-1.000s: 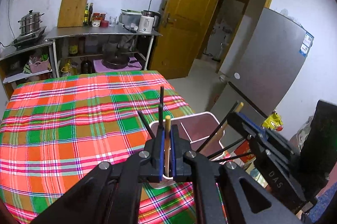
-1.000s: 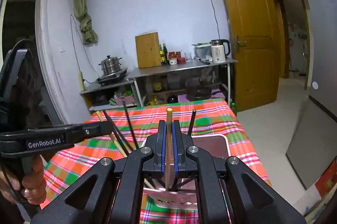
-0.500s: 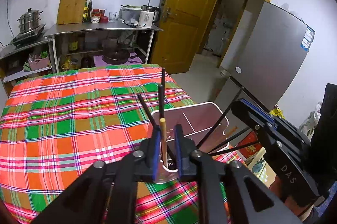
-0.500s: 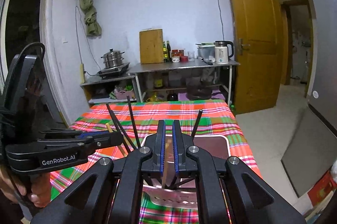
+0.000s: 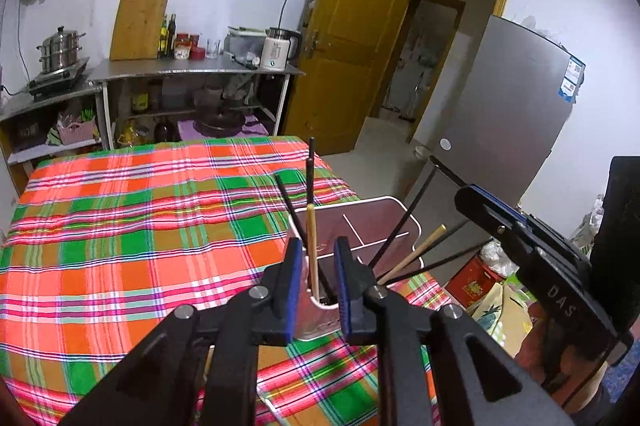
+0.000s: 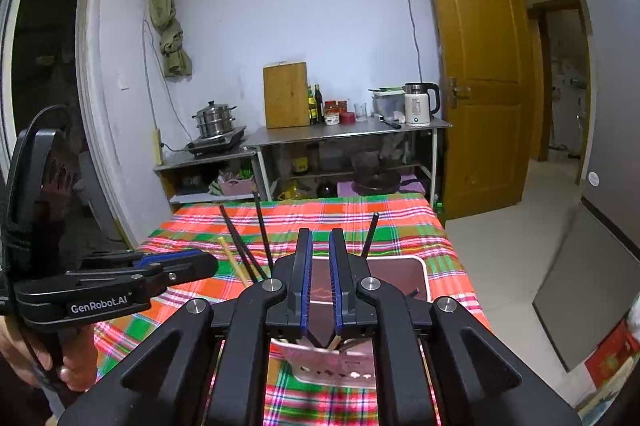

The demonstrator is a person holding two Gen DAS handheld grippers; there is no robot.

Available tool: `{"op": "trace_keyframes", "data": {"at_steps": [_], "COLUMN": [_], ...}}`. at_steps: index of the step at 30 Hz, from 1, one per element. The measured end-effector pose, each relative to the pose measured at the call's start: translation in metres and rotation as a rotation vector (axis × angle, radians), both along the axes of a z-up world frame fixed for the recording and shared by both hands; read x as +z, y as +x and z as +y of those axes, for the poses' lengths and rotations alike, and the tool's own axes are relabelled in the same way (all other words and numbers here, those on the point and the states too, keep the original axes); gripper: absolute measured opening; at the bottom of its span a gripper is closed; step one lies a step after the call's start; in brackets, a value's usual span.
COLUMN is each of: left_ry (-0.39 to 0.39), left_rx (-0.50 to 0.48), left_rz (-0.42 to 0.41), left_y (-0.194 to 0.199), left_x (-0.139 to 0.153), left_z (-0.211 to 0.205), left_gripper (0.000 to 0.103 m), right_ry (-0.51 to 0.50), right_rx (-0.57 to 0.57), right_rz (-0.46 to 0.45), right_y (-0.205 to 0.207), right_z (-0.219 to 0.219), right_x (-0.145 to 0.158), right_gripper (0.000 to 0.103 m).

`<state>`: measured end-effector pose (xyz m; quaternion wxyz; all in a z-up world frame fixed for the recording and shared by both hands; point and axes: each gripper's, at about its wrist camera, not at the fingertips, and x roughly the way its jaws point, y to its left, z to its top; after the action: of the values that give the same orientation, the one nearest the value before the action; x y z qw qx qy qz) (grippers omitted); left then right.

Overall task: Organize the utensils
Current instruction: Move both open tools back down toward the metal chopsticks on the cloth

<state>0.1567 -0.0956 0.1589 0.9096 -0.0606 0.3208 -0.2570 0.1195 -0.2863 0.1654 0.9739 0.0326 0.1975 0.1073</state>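
A kitchen room with a plaid-clothed table [image 5: 120,234], both grippers hovering over a utensil holder of chopsticks.

The white utensil holder [image 5: 320,310] stands near the table's right edge, just in front of a divided maroon tray [image 5: 380,222]. In it stand several black chopsticks [image 5: 309,182] and a wooden chopstick [image 5: 312,246], upright or leaning; another wooden chopstick [image 5: 416,254] slants out to the right. The left gripper [image 5: 316,266] hangs above the holder with its blue-padded jaws parted, the upright wooden chopstick between them but touching neither pad. The right gripper [image 6: 319,266] sits over the same holder with a narrow gap between its jaws and nothing gripped. Behind the table are a steel shelf [image 6: 344,134] with a kettle [image 6: 418,104] and cutting board [image 6: 285,95], and a wooden door [image 6: 476,74].
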Motion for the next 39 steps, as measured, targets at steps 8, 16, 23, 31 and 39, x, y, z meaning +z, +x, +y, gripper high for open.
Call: {"op": "trace_keyframes", "data": {"at_steps": [8,16,23,31,39], "left_ry": [-0.008,0.011,0.022,0.019,0.011], "left_rx": [0.066,0.118,0.161,0.194,0.223], "left_rz": [-0.005,0.085,0.142,0.206,0.274], "left_y": [-0.03,-0.051,-0.061,-0.053,-0.025], "left_x": [-0.02,-0.064,-0.092,-0.119,-0.146], "left_z": [0.031,0.051,0.065,0.074,0.075], "left_gripper": [0.017,0.017,0.02,0.024,0.024], "right_ry": [0.018,0.012,0.008,-0.001,0.0], "right_rx": [0.025,0.075,0.118,0.154,0.163], "right_rz": [0.023,0.112,0.177,0.231,0.284], "right_y": [-0.029,-0.042,-0.045,-0.037,-0.022], "right_z": [0.011,0.029,0.047,0.059,0.064], "right_x": [-0.015,-0.052,-0.079,-0.101,-0.119], "right_gripper": [0.008,0.009,0.009,0.009,0.009]}}
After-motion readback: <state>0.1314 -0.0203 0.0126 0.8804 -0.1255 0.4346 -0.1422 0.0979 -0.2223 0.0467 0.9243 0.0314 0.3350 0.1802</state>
